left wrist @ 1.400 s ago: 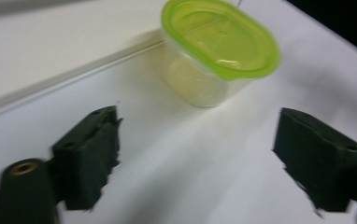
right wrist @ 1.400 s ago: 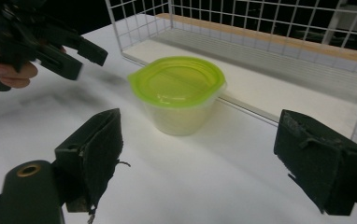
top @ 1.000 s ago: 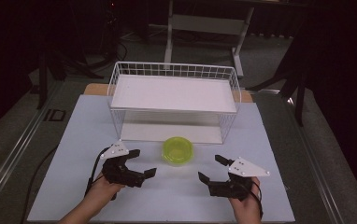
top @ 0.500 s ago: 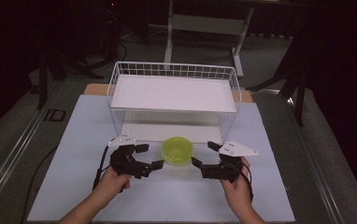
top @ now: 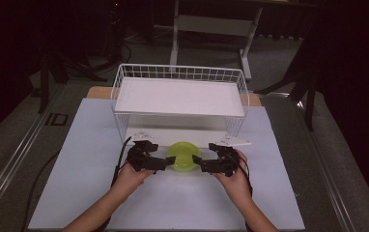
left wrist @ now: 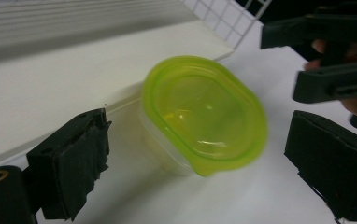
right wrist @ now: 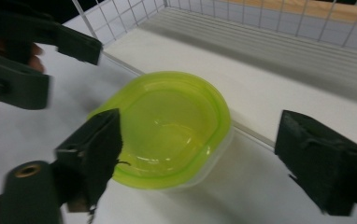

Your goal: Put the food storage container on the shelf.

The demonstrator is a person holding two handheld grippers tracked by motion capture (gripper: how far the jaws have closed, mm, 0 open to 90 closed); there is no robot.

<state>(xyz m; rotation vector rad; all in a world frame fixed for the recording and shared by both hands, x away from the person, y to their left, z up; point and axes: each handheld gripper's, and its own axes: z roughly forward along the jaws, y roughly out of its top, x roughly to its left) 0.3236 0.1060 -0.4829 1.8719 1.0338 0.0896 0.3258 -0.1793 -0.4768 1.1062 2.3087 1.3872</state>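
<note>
Small clear plastic tub with lime-green lid (top: 183,155) sits on the white bench (top: 86,145), just near of the white wire basket (top: 180,72). Left hand-held gripper (top: 164,163) and right hand-held gripper (top: 197,164) flank it, both spread wide, grasping nothing. Contact with the tub: can't tell. Tub edges motion-blurred in the gripper views; its lower wall is hidden under the lid rim.

The left gripper (top: 162,163) and right gripper (top: 198,164) are matte black, each topped with a pale grey three-cornered plate. Their two jaws are blocky, faced with rough black padding frayed at the edges. A brass-coloured ring sits in a round black boss at the base. A black cable trails from each. The person's forearms are unsleeved.
</note>
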